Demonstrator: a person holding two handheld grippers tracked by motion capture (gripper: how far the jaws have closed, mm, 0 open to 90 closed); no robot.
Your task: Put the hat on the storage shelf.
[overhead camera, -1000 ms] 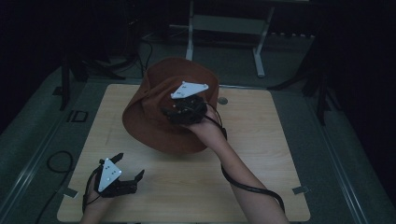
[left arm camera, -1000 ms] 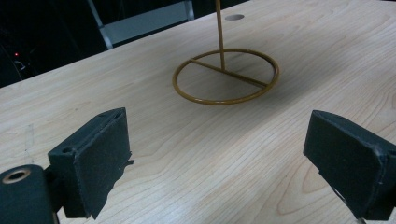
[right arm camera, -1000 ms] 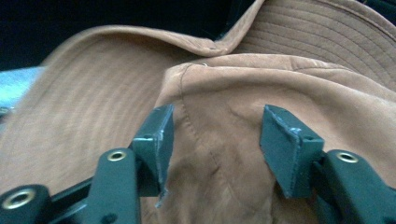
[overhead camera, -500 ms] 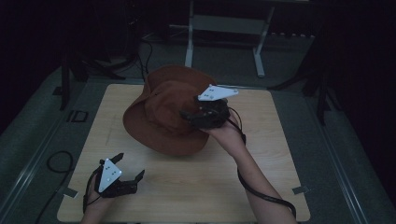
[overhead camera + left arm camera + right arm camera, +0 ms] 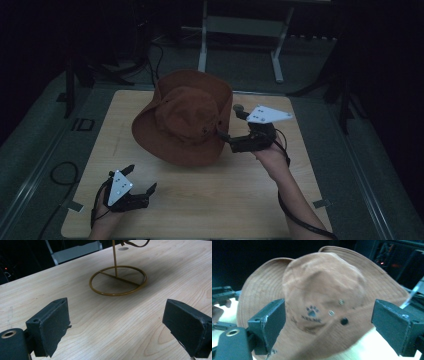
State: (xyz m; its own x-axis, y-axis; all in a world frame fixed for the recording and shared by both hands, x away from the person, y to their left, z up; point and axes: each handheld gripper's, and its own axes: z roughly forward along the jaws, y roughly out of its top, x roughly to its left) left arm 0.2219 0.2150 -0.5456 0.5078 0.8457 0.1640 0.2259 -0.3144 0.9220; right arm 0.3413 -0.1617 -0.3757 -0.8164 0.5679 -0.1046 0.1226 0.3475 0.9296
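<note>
A rust-brown brimmed hat [image 5: 185,117] sits tilted on a thin brass stand over the wooden table [image 5: 210,200]. The stand's ring base [image 5: 118,281] and upright rod show in the left gripper view. My right gripper [image 5: 229,122] hovers just right of the hat's brim, pointing at it. Its jaws have just been opening and now stand wide with nothing between them. In the right gripper view the hat [image 5: 322,287] shows a paw-print logo beyond that gripper [image 5: 329,322]. My left gripper [image 5: 142,177] rests open near the table's front left, also seen as [image 5: 117,322], facing the stand.
A grey metal frame with legs [image 5: 205,45] stands on the floor behind the table. A cable loop [image 5: 60,172] lies on the floor at the left. Bare tabletop stretches in front of the hat, between the two hands.
My right gripper has come off the hat's crown and drawn away to the right, its jaws spreading. The hat stays on the stand. The left gripper has not moved.
</note>
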